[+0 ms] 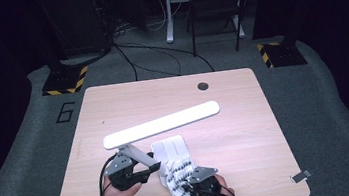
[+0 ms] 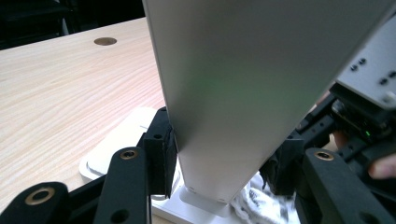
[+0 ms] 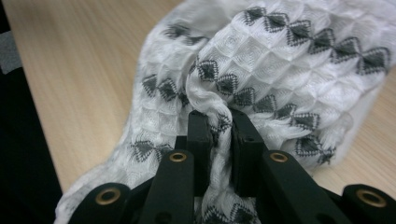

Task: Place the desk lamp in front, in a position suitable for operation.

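Note:
A white desk lamp stands near the front of the wooden table (image 1: pixel 247 134), with a long light bar (image 1: pixel 161 123) and a flat white base (image 1: pixel 168 146). My left gripper (image 1: pixel 143 171) is shut on the lamp's silver arm (image 2: pixel 233 93), a black pad pressing each side just above the base (image 2: pixel 116 144). A white cloth with dark diamond marks (image 1: pixel 180 178) lies bunched over the front of the base. My right gripper (image 3: pixel 219 126) is shut on a fold of this cloth (image 3: pixel 280 70), near the table's front edge.
A round cable hole (image 1: pixel 203 86) sits at the table's far side. Beyond the table the grey floor carries cables (image 1: pixel 157 59), a metal stand (image 1: pixel 212 8) and two yellow-and-black striped feet (image 1: pixel 65 81). The table's left and right halves are bare wood.

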Demonstrator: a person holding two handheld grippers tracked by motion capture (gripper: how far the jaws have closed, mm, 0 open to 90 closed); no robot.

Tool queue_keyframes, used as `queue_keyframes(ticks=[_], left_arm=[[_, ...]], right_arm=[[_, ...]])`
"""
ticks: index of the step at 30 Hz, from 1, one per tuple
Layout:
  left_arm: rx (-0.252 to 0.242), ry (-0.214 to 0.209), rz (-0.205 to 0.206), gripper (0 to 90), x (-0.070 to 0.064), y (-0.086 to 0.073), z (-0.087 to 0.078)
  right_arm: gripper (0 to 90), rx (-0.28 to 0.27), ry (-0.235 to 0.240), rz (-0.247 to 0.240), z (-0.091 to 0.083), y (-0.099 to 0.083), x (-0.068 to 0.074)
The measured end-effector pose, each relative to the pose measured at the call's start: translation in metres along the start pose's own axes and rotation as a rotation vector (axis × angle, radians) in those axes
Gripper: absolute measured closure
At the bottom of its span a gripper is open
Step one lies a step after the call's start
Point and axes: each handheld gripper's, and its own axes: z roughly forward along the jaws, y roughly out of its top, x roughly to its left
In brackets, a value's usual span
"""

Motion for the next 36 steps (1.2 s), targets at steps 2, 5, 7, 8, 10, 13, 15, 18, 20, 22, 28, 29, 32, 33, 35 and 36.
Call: queue_keyframes(ticks=[2, 5, 7, 8, 10, 13, 15, 18, 20, 22, 28, 29, 32, 33, 35, 36], left_arm=[[-0.001, 0.001, -0.001, 53.6, 0.0, 0.0, 0.0], [-0.003, 0.0, 0.0, 53.6, 0.0, 0.0, 0.001], [0.002, 0.001, 0.002, 53.5, 0.0, 0.0, 0.001], [0.001, 0.002, 0.002, 53.5, 0.0, 0.0, 0.001], [0.002, 0.001, 0.003, 53.5, 0.0, 0.0, 0.001], [0.006, 0.003, 0.003, 53.5, 0.0, 0.001, 0.001], [0.007, -0.014, 0.002, 53.6, 0.001, 0.001, 0.0], [0.004, -0.016, 0.005, 53.5, 0.001, 0.001, 0.0], [0.011, -0.027, 0.006, 53.6, 0.001, 0.001, 0.0], [0.014, -0.034, 0.008, 53.6, 0.001, 0.001, -0.001], [0.009, -0.047, 0.008, 53.6, -0.003, 0.001, 0.0], [0.018, -0.053, 0.015, 53.6, -0.003, 0.001, -0.001], [0.014, -0.057, 0.017, 53.6, -0.004, 0.001, -0.001], [0.013, -0.057, 0.015, 53.6, -0.004, 0.0, -0.001], [0.013, -0.058, 0.015, 53.6, -0.004, 0.0, -0.001], [0.013, -0.059, 0.016, 53.6, -0.004, 0.0, -0.001]], right_arm=[[80.0, 0.007, -0.017, 0.005, -0.003, -0.002, -0.005], [80.0, 0.009, -0.033, 0.018, -0.007, -0.004, -0.01], [79.9, 0.015, -0.047, 0.044, -0.011, -0.007, -0.018], [79.9, 0.013, -0.058, 0.041, -0.013, -0.008, -0.021], [79.7, 0.017, -0.072, 0.056, -0.016, -0.01, -0.025], [79.8, 0.015, -0.111, 0.081, -0.021, -0.014, -0.034], [79.8, 0.014, -0.139, 0.119, -0.025, -0.016, -0.042], [79.9, 0.005, -0.161, 0.132, -0.029, -0.018, -0.049], [79.8, -0.035, -0.166, 0.161, -0.037, -0.017, -0.053], [79.8, -0.08, -0.161, 0.172, -0.04, -0.014, -0.052], [79.4, -0.127, -0.078, 0.09, -0.035, 0.001, -0.032], [79.4, -0.114, -0.078, 0.068, -0.031, 0.002, -0.029], [79.4, -0.057, -0.081, 0.035, -0.017, 0.002, -0.025], [79.5, -0.055, -0.082, 0.033, -0.012, 0.001, -0.027], [79.4, -0.06, -0.076, 0.042, -0.011, 0.0, -0.028], [79.5, -0.057, -0.076, 0.036, -0.011, 0.002, -0.031]])
